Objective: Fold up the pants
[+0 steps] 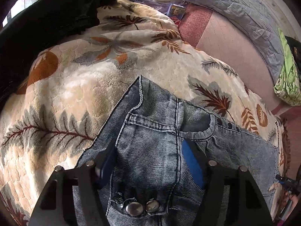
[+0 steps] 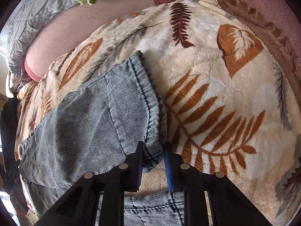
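The pants are washed blue jeans [image 1: 150, 131] lying on a cream leaf-print blanket [image 1: 75, 86]. In the left wrist view my left gripper [image 1: 150, 162] straddles the waistband end, its blue pads on both sides of a bunched fold with metal buttons [image 1: 140, 208] below; the jaws stand wide around the thick cloth. In the right wrist view the jeans [image 2: 90, 116] lie folded over, and my right gripper [image 2: 153, 150] is closed on the hem edge at the fold's right corner. More denim shows beneath the fingers.
A black garment [image 1: 43, 18] lies at the blanket's far left. A grey quilted pillow [image 1: 235, 5] and green cloth [image 1: 287, 71] sit on the pink bed sheet [image 1: 231, 45]. A small blue box [image 1: 175, 11] lies beyond the blanket. The blanket's brown ruffled edge [image 2: 263, 18] runs at right.
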`<state>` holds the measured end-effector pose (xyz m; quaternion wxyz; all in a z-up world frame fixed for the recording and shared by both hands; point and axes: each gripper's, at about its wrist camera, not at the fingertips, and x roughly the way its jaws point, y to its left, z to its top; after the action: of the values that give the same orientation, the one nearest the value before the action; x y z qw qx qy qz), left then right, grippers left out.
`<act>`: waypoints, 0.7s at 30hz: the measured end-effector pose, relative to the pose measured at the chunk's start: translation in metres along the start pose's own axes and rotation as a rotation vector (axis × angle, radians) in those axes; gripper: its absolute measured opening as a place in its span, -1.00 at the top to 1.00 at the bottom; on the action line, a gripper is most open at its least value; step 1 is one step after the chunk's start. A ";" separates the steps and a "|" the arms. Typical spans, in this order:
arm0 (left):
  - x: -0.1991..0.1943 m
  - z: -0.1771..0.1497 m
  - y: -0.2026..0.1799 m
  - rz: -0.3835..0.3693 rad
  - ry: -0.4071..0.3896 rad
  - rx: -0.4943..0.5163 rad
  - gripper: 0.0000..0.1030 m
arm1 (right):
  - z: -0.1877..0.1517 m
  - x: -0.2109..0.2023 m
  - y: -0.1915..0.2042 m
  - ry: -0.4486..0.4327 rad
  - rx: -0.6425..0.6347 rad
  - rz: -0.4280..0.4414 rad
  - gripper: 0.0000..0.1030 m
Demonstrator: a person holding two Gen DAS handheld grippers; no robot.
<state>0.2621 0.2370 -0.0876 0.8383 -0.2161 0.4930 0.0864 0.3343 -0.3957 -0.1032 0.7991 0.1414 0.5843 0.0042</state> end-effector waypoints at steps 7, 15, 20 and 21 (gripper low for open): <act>0.016 0.009 0.017 0.031 0.059 -0.017 0.53 | -0.002 -0.033 0.013 -0.056 -0.088 -0.006 0.61; 0.001 0.030 -0.008 0.208 -0.094 0.169 0.91 | -0.023 -0.057 0.016 -0.124 -0.175 -0.076 0.61; 0.015 0.024 -0.010 0.325 -0.043 0.271 0.95 | -0.054 -0.003 0.006 -0.064 -0.245 -0.145 0.43; 0.008 0.018 -0.012 0.329 -0.084 0.292 0.95 | -0.052 -0.009 0.002 -0.070 -0.208 -0.128 0.26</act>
<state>0.2849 0.2344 -0.0836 0.8553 -0.0053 0.4933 0.1586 0.2833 -0.3841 -0.1091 0.8280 0.0201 0.5602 0.0089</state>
